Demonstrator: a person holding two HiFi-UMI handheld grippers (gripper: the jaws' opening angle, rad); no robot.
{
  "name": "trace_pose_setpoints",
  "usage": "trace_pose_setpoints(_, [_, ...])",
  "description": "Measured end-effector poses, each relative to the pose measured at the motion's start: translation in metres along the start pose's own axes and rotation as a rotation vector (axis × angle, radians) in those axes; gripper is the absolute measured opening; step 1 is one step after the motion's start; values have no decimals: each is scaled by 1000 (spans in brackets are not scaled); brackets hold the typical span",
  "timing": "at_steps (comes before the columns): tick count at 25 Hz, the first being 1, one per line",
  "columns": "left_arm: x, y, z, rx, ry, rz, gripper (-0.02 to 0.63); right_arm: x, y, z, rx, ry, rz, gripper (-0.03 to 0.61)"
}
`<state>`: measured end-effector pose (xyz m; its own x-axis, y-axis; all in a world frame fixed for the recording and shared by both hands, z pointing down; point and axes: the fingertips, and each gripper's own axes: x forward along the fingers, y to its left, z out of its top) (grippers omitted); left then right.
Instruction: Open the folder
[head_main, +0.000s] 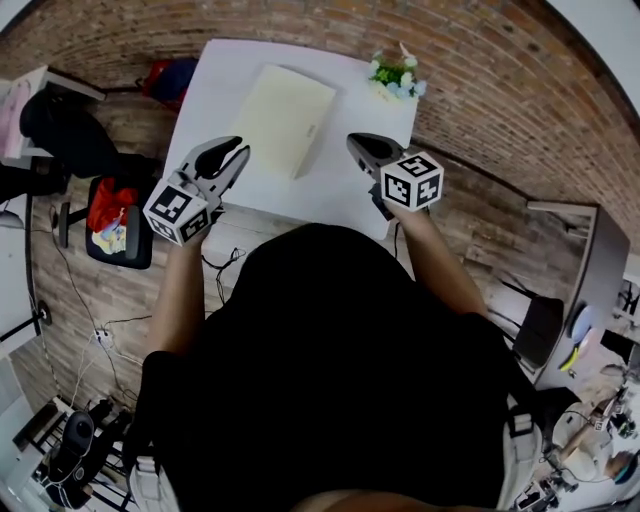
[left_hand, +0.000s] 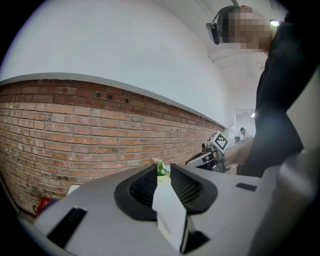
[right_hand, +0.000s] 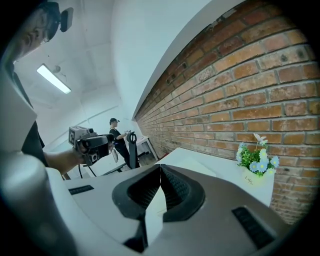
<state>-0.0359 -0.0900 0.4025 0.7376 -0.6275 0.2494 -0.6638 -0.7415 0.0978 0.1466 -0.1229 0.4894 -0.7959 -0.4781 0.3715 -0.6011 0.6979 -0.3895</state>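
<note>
A closed cream folder (head_main: 285, 120) lies flat on the white table (head_main: 350, 190), toward its far side. My left gripper (head_main: 235, 155) hovers over the table's near left edge, just left of the folder. Its jaws stand a narrow gap apart with nothing between them (left_hand: 163, 167). My right gripper (head_main: 360, 145) hovers to the right of the folder's near corner. Its fingertips meet and hold nothing (right_hand: 160, 167). Neither gripper touches the folder. Each gripper also shows in the other's view: the right gripper (left_hand: 215, 150) and the left gripper (right_hand: 92, 142).
A small pot of flowers (head_main: 397, 77) stands at the table's far right corner, against the brick wall (right_hand: 250, 90). A chair with black and red things (head_main: 115, 220) is left of the table, a grey desk (head_main: 580, 290) to the right. A person (right_hand: 117, 137) stands far off.
</note>
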Motion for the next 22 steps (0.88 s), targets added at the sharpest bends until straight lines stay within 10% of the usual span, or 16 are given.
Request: trace_pose_setpoints(22, [-5,27,-2,16,10,21,95,22,0,12,11,7,3,25])
